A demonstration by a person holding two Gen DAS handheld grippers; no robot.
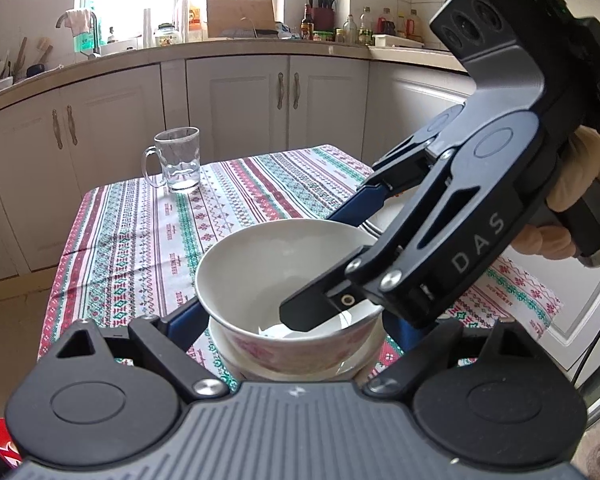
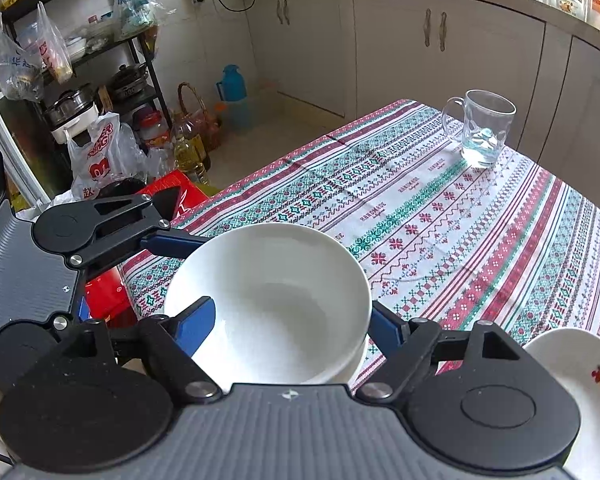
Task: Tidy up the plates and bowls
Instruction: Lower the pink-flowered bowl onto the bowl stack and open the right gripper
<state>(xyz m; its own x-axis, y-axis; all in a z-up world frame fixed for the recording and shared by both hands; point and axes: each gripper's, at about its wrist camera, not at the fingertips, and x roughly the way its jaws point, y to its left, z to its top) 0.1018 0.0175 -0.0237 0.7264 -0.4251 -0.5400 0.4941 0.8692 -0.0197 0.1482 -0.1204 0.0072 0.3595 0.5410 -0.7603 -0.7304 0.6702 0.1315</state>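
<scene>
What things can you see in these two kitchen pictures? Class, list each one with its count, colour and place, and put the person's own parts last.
bowl: one, white with pink pattern outside, near table edge, on a plate
plate: one, white, under the bowl
small dish: one, white with red-and-yellow motif, right of the bowl
glass mug: one, clear, far end of the table
tablecloth: one, white with red and green bands, over the table
flask: one, blue, on the floor by the cupboards
left gripper: black with blue fingers, either side of the bowl
right gripper: black with blue fingers, one finger inside the bowl
hand: one, light glove, holding the right gripper
</scene>
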